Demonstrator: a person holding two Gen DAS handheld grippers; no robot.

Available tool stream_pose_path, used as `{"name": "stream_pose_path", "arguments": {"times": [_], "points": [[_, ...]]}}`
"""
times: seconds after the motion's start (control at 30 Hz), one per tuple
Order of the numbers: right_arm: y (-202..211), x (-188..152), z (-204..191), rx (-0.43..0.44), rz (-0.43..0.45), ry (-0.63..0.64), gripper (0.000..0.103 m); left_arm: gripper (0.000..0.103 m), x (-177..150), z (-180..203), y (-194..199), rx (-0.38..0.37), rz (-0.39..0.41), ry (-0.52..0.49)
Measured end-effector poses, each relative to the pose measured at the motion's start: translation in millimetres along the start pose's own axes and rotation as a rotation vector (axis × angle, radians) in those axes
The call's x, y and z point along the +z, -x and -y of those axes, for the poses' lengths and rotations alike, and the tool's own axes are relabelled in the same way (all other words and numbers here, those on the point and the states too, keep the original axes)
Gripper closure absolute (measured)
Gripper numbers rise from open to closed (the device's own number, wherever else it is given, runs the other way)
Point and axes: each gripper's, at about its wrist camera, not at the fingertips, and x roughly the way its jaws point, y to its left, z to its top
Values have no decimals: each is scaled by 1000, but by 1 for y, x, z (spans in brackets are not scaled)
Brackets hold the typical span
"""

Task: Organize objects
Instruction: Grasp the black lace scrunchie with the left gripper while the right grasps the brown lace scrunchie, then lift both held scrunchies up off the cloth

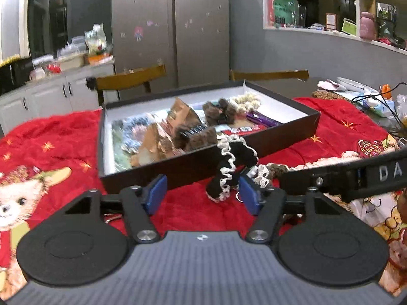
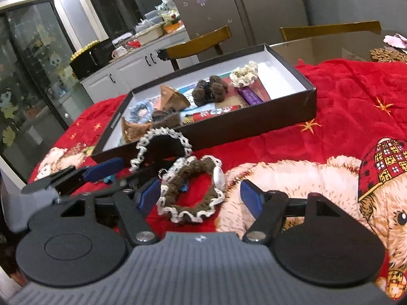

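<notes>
A black scrunchie with white lace trim leans against the near wall of a shallow black box on a red blanket. My left gripper is open, its right pad beside the scrunchie's lower end. In the right wrist view the black scrunchie stands by the box, and a brown scrunchie with white lace trim lies between the open fingers of my right gripper. The left gripper's fingers show at left. The box holds several hair ties and packets.
The red blanket with cartoon animal prints covers the table. Two wooden chairs stand behind the box, with a fridge beyond. Cables and clutter lie at the table's far right. The right gripper's arm crosses the left view.
</notes>
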Motion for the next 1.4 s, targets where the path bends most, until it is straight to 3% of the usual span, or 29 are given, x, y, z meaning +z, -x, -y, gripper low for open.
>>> {"name": "stream_pose_path", "arguments": {"times": [0.1, 0.2, 0.3, 0.37, 0.4, 0.5, 0.87, 0.93, 1.0, 1.1, 1.33, 1.37, 1.4], "points": [[-6, -2, 0, -26, 0, 15, 31, 53, 3, -5, -13, 3, -26, 54], [-5, -5, -3, -74, 62, 49, 38, 69, 2, -10, -21, -9, -64, 80], [-10, -10, -8, -121, 76, 93, 55, 86, 0, -16, -21, 1, -63, 116], [-14, -12, -9, -140, 85, 101, 63, 90, -1, -20, -23, 11, -77, 137], [-14, -13, -11, -158, 93, 113, 73, 91, -1, -21, -23, 9, -77, 143], [-14, -14, -10, -161, 97, 113, 84, 91, -2, -20, -20, 16, -52, 138], [-12, -12, -6, -151, 97, 78, 88, 90, -2, -17, -18, 2, -45, 124], [-12, -11, -5, -146, 95, 66, 88, 82, -1, -16, -20, 1, -54, 123], [-12, -11, -4, -146, 96, 65, 88, 59, -1, -16, -20, 8, -52, 125], [-12, -11, -4, -153, 101, 67, 88, 50, -1, -14, -16, 5, -22, 126], [-11, -10, 2, -142, 96, 34, 88, 53, 1, -10, -14, 19, -6, 144], [-11, -10, 1, -146, 98, 40, 88, 59, 1, -10, -15, 19, -6, 155], [-11, -11, 0, -149, 99, 45, 88, 73, 1, -11, -15, 24, -8, 165]]}}
